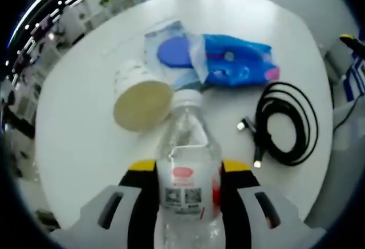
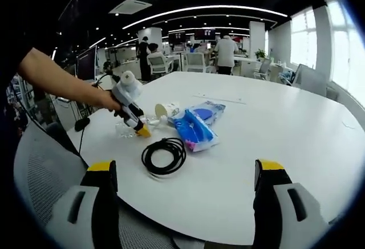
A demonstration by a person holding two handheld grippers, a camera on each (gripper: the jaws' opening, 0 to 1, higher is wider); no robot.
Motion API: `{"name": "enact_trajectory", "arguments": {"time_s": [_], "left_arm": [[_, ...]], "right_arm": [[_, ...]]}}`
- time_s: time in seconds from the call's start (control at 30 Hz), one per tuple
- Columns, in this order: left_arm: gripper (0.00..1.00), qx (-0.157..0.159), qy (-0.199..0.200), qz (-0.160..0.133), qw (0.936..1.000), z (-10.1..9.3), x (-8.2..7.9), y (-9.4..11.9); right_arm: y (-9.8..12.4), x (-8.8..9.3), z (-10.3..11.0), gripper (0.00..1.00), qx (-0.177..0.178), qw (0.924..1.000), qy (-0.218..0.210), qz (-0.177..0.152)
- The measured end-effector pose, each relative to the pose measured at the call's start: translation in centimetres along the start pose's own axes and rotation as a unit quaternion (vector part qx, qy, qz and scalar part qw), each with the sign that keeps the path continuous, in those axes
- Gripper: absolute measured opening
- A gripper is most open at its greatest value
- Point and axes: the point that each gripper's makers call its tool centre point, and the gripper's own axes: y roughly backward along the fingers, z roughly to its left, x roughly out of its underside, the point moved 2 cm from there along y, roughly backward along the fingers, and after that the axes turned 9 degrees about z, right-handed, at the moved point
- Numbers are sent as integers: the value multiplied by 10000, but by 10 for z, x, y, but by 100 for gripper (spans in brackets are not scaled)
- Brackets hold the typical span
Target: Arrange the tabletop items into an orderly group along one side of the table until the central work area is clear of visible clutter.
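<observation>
Left tongs (image 1: pixel 185 189) clamped on clear water bottle (image 1: pixel 185 163), lying on white surface (image 1: pixel 80 141) just beside tipped paper cup (image 1: pixel 140 98). Blue packets (image 1: pixel 228 61) and black cable (image 1: pixel 285 123) further right. Right tongs (image 2: pixel 185 183) wide open, holding nothing. Best carried level, clearing cup, set down upright near edge.

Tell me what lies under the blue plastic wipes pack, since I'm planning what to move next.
The blue plastic wipes pack partly overlaps a pale flat packet with a blue round patch. The part of the packet beneath the pack is covered, so nothing more can be told.
</observation>
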Motion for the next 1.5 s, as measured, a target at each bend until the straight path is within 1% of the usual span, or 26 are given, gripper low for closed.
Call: {"name": "enact_trajectory", "arguments": {"time_s": [0.13, 0.3, 0.33, 0.47, 0.53, 0.67, 0.77, 0.93, 1.0, 1.1, 1.3, 1.5], "left_arm": [[37, 51, 1, -135, 9999, -2, 1, 9], [36, 154, 55, -423, 9990, -5, -2, 21], [36, 174, 84, -527, 9984, -6, -3, 25], [37, 269, 183, -734, 9968, -9, -4, 33], [37, 287, 189, -847, 9958, -13, -4, 38], [37, 350, 206, -1042, 9937, -20, -5, 43], [37, 396, 198, -1127, 9926, -26, -5, 47], [37, 440, 185, -1286, 9905, -33, -3, 54], [37, 450, 222, -1357, 9895, -32, -2, 56], [37, 504, 301, -1510, 9868, -32, 0, 60], [38, 556, 355, -1743, 9825, -30, 3, 64], [38, 619, 335, -1833, 9805, -28, 7, 69]], "right_arm": [[0, 0, 2, 100, -26, 10000, 77, -2], [0, 0, 3, 100, -47, 9999, 130, -1], [0, 0, 3, 100, -52, 9999, 140, 11], [1, -2, 2, 100, -62, 9998, 210, -4], [1, -7, 1, 100, -44, 9994, 333, -68], [-3, -18, -1, 100, -55, 9990, 429, -100], [-7, -27, -3, 100, -80, 9989, 438, -157], [-11, -37, 2, 100, -168, 9987, 408, -272], [-11, -38, 6, 100, -207, 9986, 402, -279], [-11, -35, 10, 100, -238, 9984, 483, -192], [-6, -34, 6, 100, -204, 9986, 457, -149], [3, -26, -4, 100, -6, 9988, 477, -91]]}}
